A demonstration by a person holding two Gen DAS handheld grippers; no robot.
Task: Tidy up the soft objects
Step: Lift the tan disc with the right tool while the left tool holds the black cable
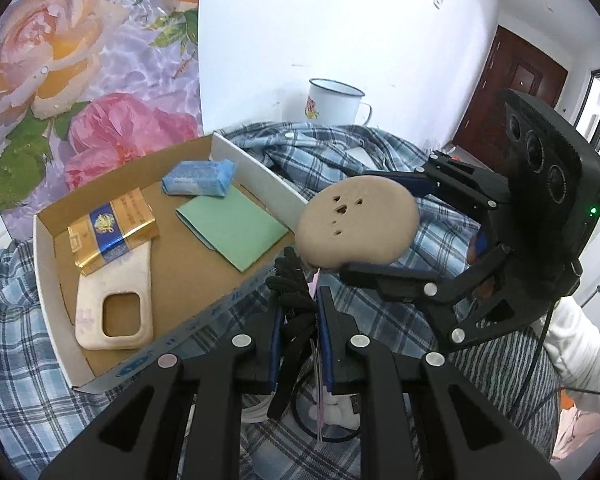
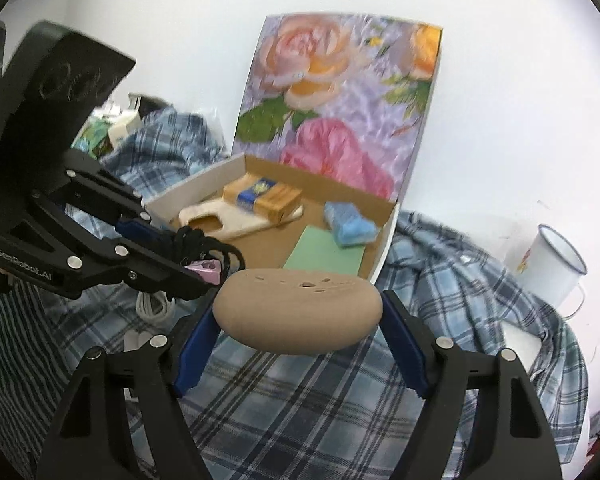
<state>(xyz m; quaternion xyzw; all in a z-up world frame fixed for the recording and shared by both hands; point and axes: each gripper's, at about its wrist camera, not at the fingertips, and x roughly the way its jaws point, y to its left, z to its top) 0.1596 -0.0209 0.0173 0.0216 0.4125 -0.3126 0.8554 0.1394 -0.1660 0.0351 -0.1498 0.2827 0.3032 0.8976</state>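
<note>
My left gripper [image 1: 298, 312] is shut on a black knit glove [image 1: 292, 292] with a pink clip; it also shows in the right wrist view [image 2: 198, 258], just left of the box's near edge. My right gripper [image 2: 298, 322] is shut on a tan oval sponge [image 2: 298, 310] and holds it above the plaid cloth, next to the box's corner; the sponge shows in the left wrist view [image 1: 356, 224] too. An open cardboard box [image 1: 204, 296] holds a gold-and-blue packet [image 1: 112, 232], a cream phone case [image 1: 116, 312], a green pad [image 1: 232, 232] and a blue tissue pack [image 1: 200, 178].
A blue plaid cloth [image 2: 320, 392] covers the surface. A white enamel mug [image 1: 334, 102] stands at the back by the wall. The box's floral lid [image 2: 340, 100] stands upright behind it. A white cable [image 2: 152, 304] lies under the left gripper.
</note>
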